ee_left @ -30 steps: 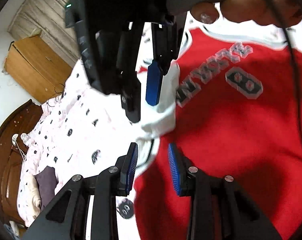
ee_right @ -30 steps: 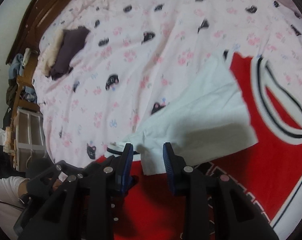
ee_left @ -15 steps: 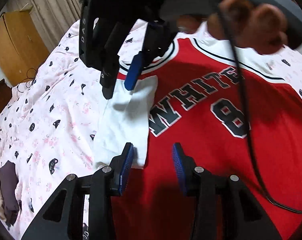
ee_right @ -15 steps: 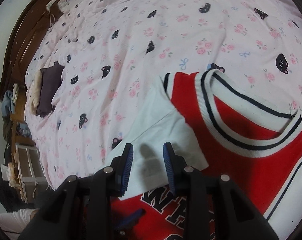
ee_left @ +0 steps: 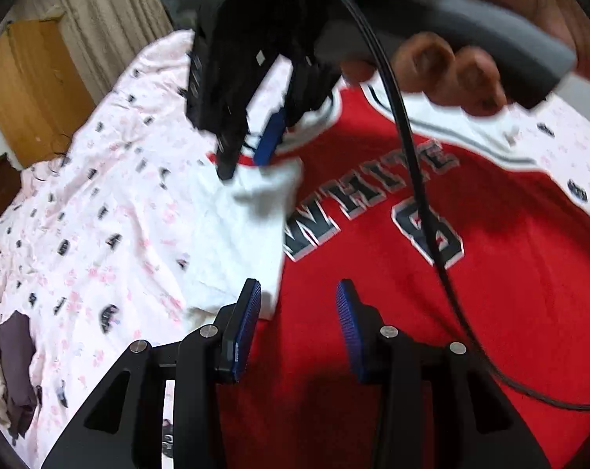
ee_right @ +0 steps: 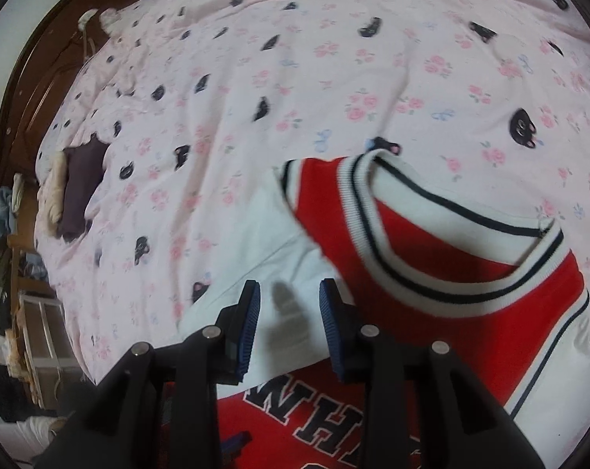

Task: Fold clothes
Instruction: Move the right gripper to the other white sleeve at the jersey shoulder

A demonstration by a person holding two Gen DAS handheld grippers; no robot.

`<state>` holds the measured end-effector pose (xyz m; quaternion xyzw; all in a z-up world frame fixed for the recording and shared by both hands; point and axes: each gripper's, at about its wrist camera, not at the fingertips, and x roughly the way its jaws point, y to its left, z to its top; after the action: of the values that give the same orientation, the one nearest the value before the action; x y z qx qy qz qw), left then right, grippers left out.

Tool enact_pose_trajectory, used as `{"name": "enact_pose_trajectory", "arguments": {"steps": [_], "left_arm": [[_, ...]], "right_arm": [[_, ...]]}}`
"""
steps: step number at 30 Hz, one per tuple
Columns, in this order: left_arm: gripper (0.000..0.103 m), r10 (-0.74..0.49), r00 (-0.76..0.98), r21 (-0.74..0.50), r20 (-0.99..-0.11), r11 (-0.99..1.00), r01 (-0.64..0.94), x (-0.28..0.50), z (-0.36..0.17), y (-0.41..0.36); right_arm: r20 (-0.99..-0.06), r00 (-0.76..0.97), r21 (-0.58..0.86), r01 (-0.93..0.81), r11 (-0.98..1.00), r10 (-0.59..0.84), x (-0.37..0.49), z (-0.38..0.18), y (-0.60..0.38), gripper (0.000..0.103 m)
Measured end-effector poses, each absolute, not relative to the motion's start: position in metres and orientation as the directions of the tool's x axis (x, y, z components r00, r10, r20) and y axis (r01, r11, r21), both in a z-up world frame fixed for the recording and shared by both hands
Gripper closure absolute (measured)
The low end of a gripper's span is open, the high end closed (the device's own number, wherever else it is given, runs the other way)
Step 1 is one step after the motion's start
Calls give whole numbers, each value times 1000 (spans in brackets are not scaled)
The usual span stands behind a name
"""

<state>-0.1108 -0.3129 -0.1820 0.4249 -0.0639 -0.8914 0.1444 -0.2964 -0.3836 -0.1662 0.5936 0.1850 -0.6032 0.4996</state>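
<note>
Jersey [ee_right: 443,308] flat on bedsheet [ee_right: 334,78], white sleeve [ee_right: 279,273] beneath right tool [ee_right: 289,305].

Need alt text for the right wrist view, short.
The right gripper, jaws apart and holding nothing, hovers over the white sleeve of a red jersey spread on a pink cat-print bedsheet. A small pile of folded clothes lies at the far left.
</note>
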Motion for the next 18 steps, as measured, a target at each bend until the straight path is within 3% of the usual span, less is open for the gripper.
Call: {"name": "enact_pose_trajectory", "arguments": {"steps": [5,10,18], "left_arm": [[67,-330,-583,204,-743,-940,273,-111,-183,-334],[67,-270,-546,115,-793,-947,301,-112,-193,-349],[66,-244,-538,79,-807,-947,311,-108,-197,-343]], "right_arm": [[-930,180,305,864,-400,-319,-278,-172,-389,69],[-958,118,223,880,-420,-261,-277,-179,-381,71],[-980,51,137,877,-460,-195,-291,-181,-349,70]]}}
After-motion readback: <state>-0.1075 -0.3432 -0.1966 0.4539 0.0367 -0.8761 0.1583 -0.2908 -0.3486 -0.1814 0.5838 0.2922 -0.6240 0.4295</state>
